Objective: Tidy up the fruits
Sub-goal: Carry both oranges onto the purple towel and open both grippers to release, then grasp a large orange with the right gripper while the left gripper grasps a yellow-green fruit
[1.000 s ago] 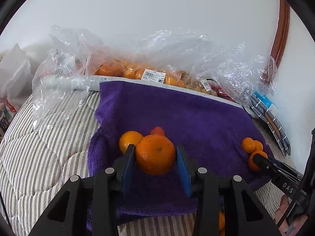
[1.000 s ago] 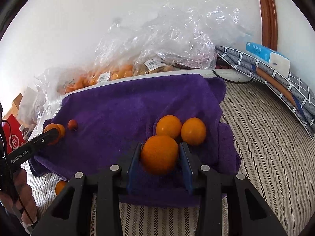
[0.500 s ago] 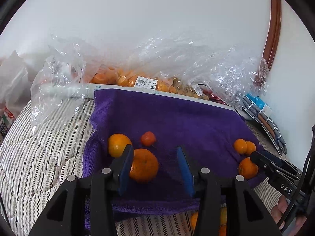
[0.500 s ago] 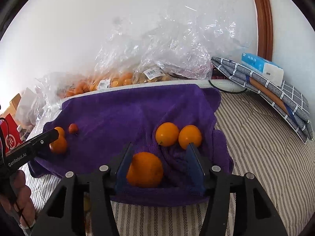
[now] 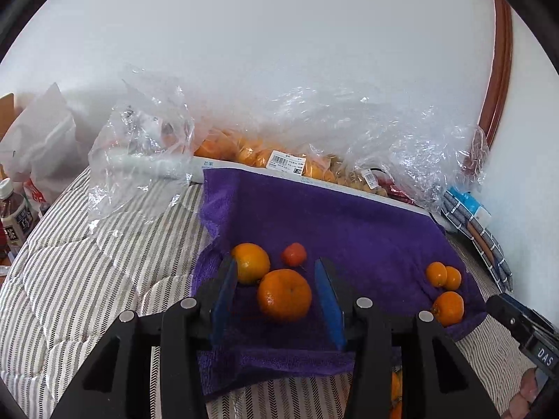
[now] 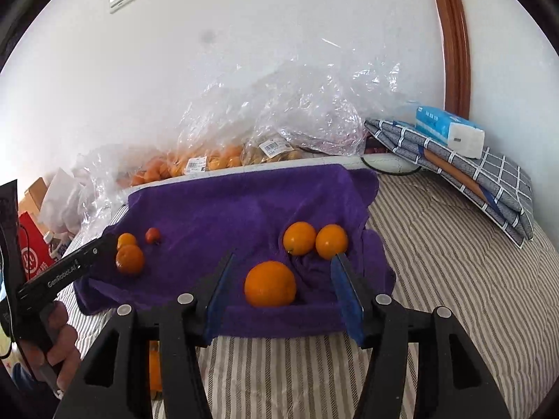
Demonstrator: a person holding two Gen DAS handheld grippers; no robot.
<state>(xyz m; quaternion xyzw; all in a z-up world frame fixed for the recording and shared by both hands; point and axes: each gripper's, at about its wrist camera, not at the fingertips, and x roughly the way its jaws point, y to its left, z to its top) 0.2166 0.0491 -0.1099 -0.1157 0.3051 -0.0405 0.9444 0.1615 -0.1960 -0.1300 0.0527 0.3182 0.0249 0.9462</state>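
A purple towel (image 5: 349,230) lies spread on a striped bed. In the left wrist view a large mandarin (image 5: 284,295) rests on it between the jaws of my left gripper (image 5: 275,262), which stands open with its pads clear of the fruit. Just beyond are a smaller orange (image 5: 251,262) and a small red fruit (image 5: 294,254). In the right wrist view my right gripper (image 6: 283,256) is open around an orange (image 6: 270,283) lying on the towel (image 6: 227,209), untouched. Two more oranges (image 6: 299,242) (image 6: 332,241) sit behind it.
Clear plastic bags (image 5: 349,132) of oranges line the white wall behind the towel. A folded checked cloth (image 6: 471,174) with a tissue pack (image 6: 449,131) lies at the right. Bottles (image 5: 15,216) stand at the far left. More oranges (image 5: 396,387) lie below the towel's near edge.
Both grippers opened and let their oranges down onto the towel. Each then drew back and up, leaving the fruit lying between its jaws.
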